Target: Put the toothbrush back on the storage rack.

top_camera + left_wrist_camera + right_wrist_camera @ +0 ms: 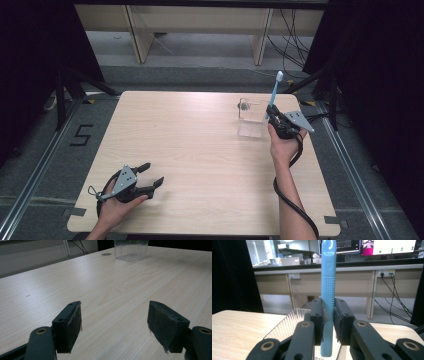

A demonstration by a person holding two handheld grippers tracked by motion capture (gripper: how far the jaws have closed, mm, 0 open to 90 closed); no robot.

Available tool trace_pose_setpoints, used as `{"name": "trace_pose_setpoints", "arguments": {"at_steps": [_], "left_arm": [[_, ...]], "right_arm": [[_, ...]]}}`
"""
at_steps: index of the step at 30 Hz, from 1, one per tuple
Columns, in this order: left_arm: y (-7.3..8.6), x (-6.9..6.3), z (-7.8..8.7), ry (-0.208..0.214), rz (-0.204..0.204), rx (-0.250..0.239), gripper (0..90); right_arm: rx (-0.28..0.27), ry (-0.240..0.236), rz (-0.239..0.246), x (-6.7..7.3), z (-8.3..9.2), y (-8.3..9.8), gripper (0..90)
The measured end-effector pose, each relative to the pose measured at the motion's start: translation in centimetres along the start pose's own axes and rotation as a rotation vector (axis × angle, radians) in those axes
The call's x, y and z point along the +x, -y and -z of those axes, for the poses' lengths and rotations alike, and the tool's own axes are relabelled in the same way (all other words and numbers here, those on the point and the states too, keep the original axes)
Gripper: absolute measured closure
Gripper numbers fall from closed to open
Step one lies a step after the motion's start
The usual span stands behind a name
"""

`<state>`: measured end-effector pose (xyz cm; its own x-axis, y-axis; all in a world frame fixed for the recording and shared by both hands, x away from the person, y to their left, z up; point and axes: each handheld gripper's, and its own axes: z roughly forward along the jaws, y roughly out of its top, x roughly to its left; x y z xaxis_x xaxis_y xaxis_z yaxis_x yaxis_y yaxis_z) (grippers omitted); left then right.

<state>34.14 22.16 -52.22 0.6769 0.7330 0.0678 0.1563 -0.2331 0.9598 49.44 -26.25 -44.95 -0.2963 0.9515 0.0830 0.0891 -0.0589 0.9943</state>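
1. Blue toothbrush stands upright, clamped by its handle between the jaws of the right gripper; in the high view the toothbrush rises with its white head on top, at the far right part of the table.
2. Its lower end hangs at the rim of a clear ribbed plastic cup, just beside the right gripper; whether it touches the rim is hard to tell.
3. Cup sits on the table's far right, a small round hole in the tabletop just beyond it.
4. Left gripper rests near the table's near left corner, well apart from the cup; jaws released, spread wide, nothing between them over bare wood.
5. Nothing blocks the stretch between left gripper and cup.
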Motion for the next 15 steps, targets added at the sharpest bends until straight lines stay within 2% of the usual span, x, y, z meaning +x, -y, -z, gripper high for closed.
{"name": "trace_pose_setpoints", "arguments": {"at_steps": [4,6,10,15], "left_arm": [[0.00,0.02,0.00,0.000,0.002,-0.001,27.2],[0.00,0.03,0.01,0.000,0.002,-0.001,27.2],[0.01,0.02,0.02,0.000,0.002,-0.001,27.1],[0.01,0.01,0.02,0.000,0.001,-0.001,27.1]], "right_arm": [[0.018,0.014,-0.002,-0.03,0.06,0.11,79.0],[0.001,0.013,-0.007,-0.05,-0.05,0.20,79.0],[0.018,0.014,-0.008,-0.11,0.06,0.24,79.0],[0.009,0.021,0.003,-0.27,0.14,0.43,78.9]]}}
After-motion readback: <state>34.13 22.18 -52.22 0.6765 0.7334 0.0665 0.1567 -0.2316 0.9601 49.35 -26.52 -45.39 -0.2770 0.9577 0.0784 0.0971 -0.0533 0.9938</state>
